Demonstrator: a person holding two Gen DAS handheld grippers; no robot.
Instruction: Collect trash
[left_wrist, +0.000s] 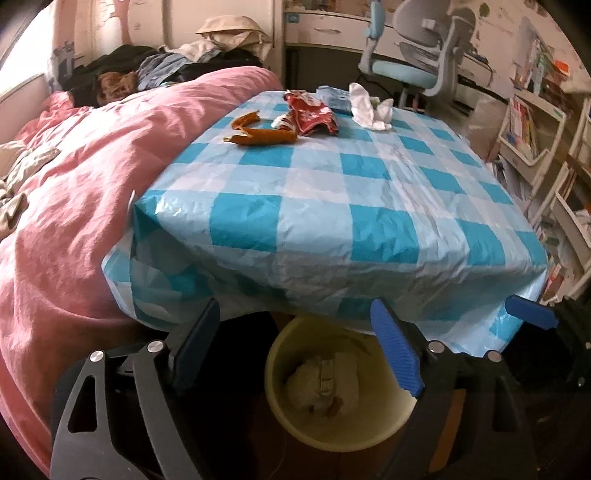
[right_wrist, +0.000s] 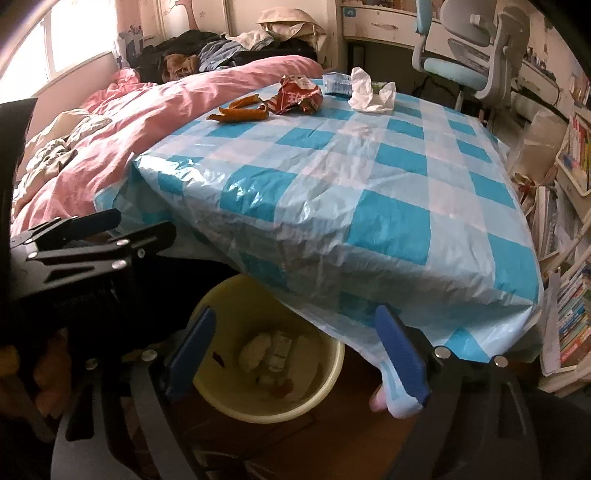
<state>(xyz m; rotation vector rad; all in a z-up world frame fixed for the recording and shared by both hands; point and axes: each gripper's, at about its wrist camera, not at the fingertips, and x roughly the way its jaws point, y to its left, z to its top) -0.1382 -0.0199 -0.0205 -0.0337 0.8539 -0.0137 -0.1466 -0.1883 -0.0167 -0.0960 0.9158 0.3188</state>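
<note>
Gaping tongs (right_wrist: 299, 354) over bin (right_wrist: 218, 398) beside table edge (right_wrist: 369, 314)

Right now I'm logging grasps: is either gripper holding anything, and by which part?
Nothing is held. The left gripper and right gripper both stand open and empty above the bin.

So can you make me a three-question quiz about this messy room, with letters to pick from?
1. Where is the bin?
A. On the bed
B. On the floor by the table
C. On the chair

2. What colour is the tablecloth?
A. Blue and white checks
B. Green
C. Red stripes

3. How is the right gripper?
A. Holding a tissue
B. Shut
C. Open and empty

Answers: 1 B, it stands below the table edge. 2 A, the squares show. 3 C, nothing sits between its fingers.
</note>
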